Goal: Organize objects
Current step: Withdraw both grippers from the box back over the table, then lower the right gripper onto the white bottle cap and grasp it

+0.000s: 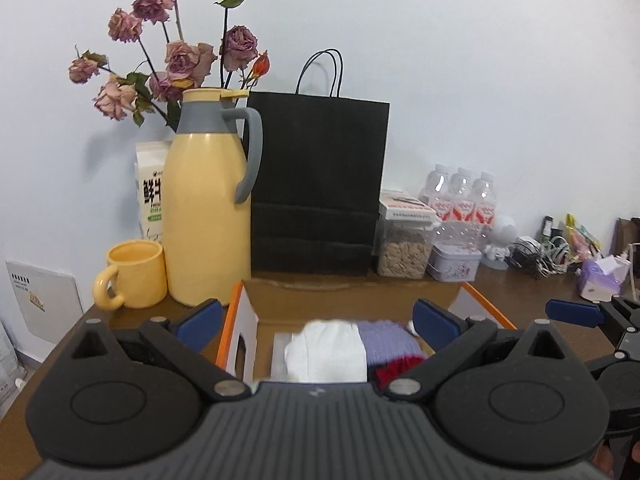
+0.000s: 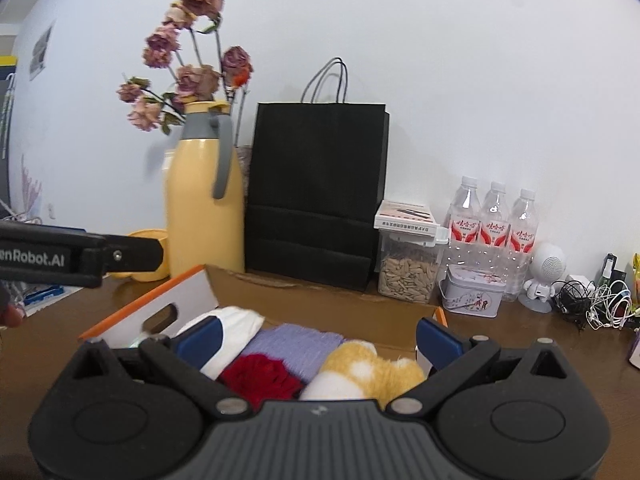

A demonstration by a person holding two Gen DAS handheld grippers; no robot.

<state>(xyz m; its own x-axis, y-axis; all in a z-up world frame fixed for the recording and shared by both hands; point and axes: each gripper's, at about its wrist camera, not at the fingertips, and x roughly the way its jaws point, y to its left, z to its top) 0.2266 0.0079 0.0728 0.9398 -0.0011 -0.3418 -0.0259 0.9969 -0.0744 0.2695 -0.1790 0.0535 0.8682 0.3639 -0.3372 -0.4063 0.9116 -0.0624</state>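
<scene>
Both grippers, left and right, jaws apart, empty, over cardboard box; folded cloths partly hidden lower centre.

You're in a home, at a brown wooden table pushed against a plain white wall: dried roses, a yellow thermos jug with its matching mug, a milk carton, bottled water, a jar of seeds and tangled charger cables.

Both views are taken low and close, facing the wall — the cardboard box lies between each pair of fingers, the black bag beyond them.
</scene>
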